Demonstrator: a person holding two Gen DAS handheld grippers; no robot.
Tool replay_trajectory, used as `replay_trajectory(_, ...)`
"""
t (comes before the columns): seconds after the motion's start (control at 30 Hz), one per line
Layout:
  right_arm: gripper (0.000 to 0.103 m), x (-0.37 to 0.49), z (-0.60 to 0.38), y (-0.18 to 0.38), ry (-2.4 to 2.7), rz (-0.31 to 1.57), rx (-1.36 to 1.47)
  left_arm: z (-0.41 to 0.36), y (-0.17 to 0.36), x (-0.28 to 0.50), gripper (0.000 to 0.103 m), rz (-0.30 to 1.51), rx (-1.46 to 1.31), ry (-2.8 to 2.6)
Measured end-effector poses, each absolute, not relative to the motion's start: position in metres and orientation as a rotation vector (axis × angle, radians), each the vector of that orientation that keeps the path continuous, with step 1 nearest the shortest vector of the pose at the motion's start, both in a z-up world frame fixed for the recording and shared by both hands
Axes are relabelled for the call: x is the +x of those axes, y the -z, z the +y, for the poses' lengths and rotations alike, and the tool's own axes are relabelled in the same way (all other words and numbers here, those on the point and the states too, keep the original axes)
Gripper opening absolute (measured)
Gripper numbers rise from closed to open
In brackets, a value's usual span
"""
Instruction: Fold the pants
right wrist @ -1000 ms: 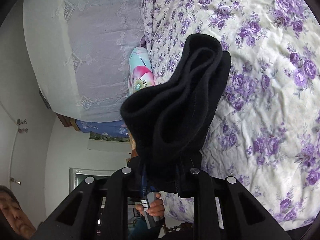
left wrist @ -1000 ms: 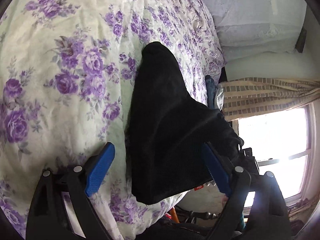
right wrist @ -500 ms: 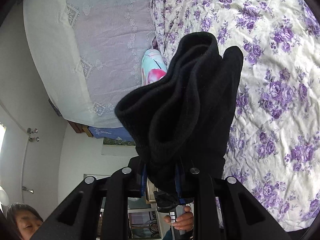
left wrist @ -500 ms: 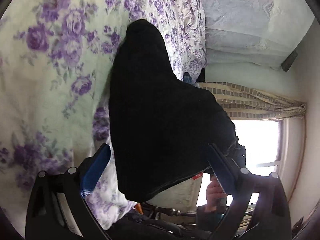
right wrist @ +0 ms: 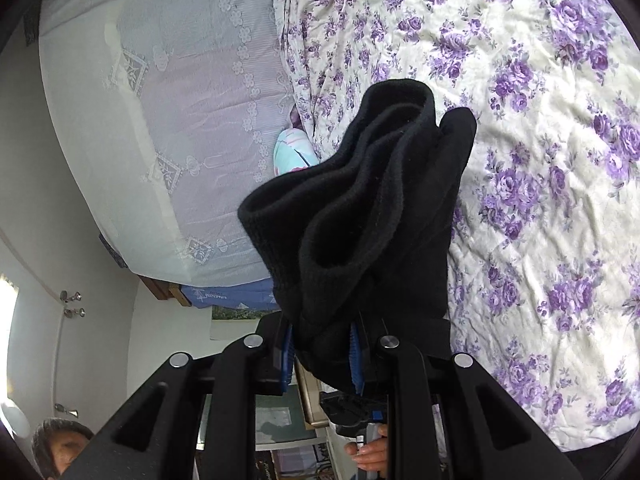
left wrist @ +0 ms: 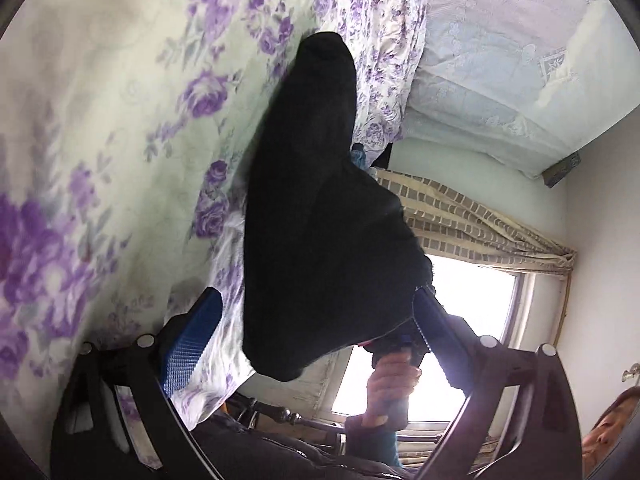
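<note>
So the right claw [right wrist: 322,356] is clamped down on a bunched wad of the black pants [right wrist: 360,216], blue pads squeezed into the cloth near one end, and the rest of the garment hangs out ahead of it in thick layered folds above the bed [right wrist: 540,140]. The left claw [left wrist: 316,340] is spread about as wide as it goes; its jaws have just been opening, and the pants [left wrist: 320,216] sit in the gap between the two blue pads without either pad pressing on them. Basically one claw is carrying the whole thing.

Handling-wise, my read is soft, floppy and fairly thick, fleece or knit by the look of the fuzzy rolled edges. Light enough that a single pinch holds it up, not slippery, nothing fragile about it. It won't keep any shape by itself though, so it'll sag wherever it isn't supported. I'd say the left claw wants the free hanging end or a clean outer edge, pinching through all the layers, not the fat middle of the bundle.

Count: one pair of pants, two claws, one bed with a purple-flowered quilt, one lacy pale cover [right wrist: 180,120] past the quilt's edge, one window [left wrist: 472,292] with a patterned curtain.
</note>
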State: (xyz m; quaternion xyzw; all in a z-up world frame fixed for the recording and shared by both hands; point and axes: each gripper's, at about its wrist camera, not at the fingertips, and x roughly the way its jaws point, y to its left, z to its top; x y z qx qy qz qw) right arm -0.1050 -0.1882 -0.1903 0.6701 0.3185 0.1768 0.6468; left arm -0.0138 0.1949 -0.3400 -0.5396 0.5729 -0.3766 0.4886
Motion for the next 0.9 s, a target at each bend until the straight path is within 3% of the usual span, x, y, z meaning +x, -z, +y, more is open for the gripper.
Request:
replay_trajectory(0.13,0.022,-0.085,-0.175,0.177,-0.439,0.714,1.528,0.172,0.339,-0.005,0.096,1.403,-1.245,0.944)
replay_trajectory(0.3,0.022,-0.068,-0.159,0.171,-0.483,0.708,1.537,0.162,0.346,-0.001,0.098,1.311,-1.376,1.010)
replay_trajectory(0.43,0.022,-0.075,-0.165,0.174,-0.449,0.711,1.548,0.158,0.354,0.004,0.098,1.290,-1.489,1.010)
replay_trajectory(0.77,0.022,-0.108,-0.194,0.200,-0.368,0.702,1.572,0.139,0.344,0.015,0.098,1.305,-1.456,1.002)
replay_trajectory(0.87,0.022,-0.115,-0.207,0.208,-0.355,0.729,1.564,0.130,0.329,0.012,0.084,1.323,-1.282,0.968)
replay_trajectory(0.9,0.022,-0.117,-0.212,0.210,-0.353,0.741,1.540,0.126,0.322,0.012,0.070,1.330,-1.187,0.947)
